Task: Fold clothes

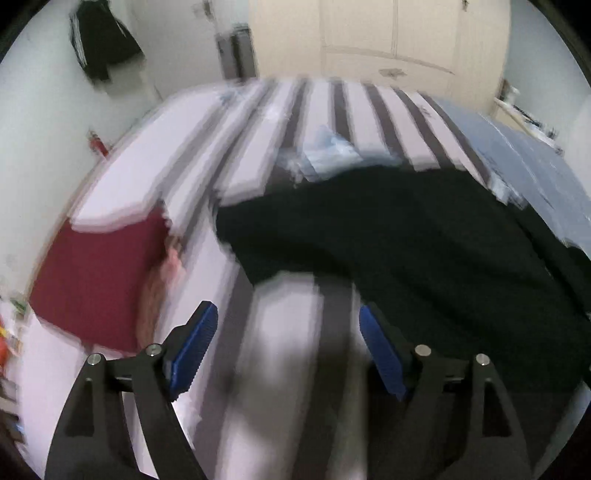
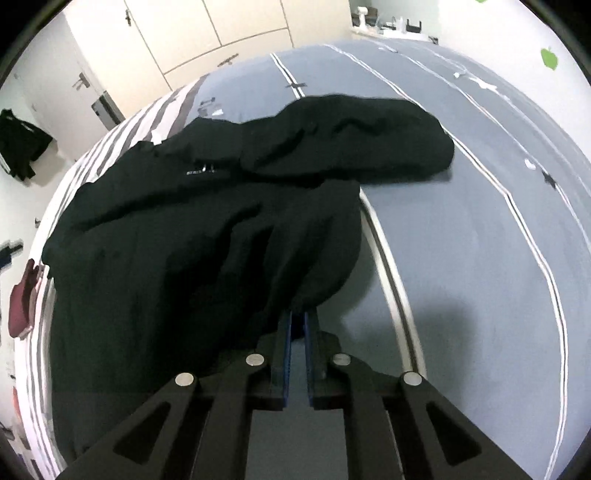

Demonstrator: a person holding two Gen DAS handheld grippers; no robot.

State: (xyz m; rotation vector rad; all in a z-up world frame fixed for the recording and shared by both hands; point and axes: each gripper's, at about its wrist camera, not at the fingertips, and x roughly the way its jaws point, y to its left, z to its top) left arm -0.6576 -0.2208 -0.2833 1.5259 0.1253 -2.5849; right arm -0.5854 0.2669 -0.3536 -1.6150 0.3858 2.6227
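Observation:
A black garment [image 2: 207, 229] lies crumpled across the bed, with a sleeve or hood part [image 2: 351, 144] stretched to the far right. My right gripper [image 2: 298, 317] is shut on a gathered edge of the black garment, which rises in folds to its blue pads. In the blurred left wrist view the same black garment [image 1: 406, 251] covers the right half of the bed. My left gripper [image 1: 288, 317] stands open above the striped sheet [image 1: 280, 332], just left of the cloth's edge, with nothing between its blue pads [image 1: 195, 343].
A dark red garment [image 1: 96, 280] lies on the left side of the bed. A pale blue item [image 1: 332, 147] lies beyond the black cloth. The blue-grey sheet [image 2: 480, 240] spreads to the right. Wardrobe doors [image 2: 192, 33] and dark clothes hanging on the wall [image 1: 99, 40] stand behind.

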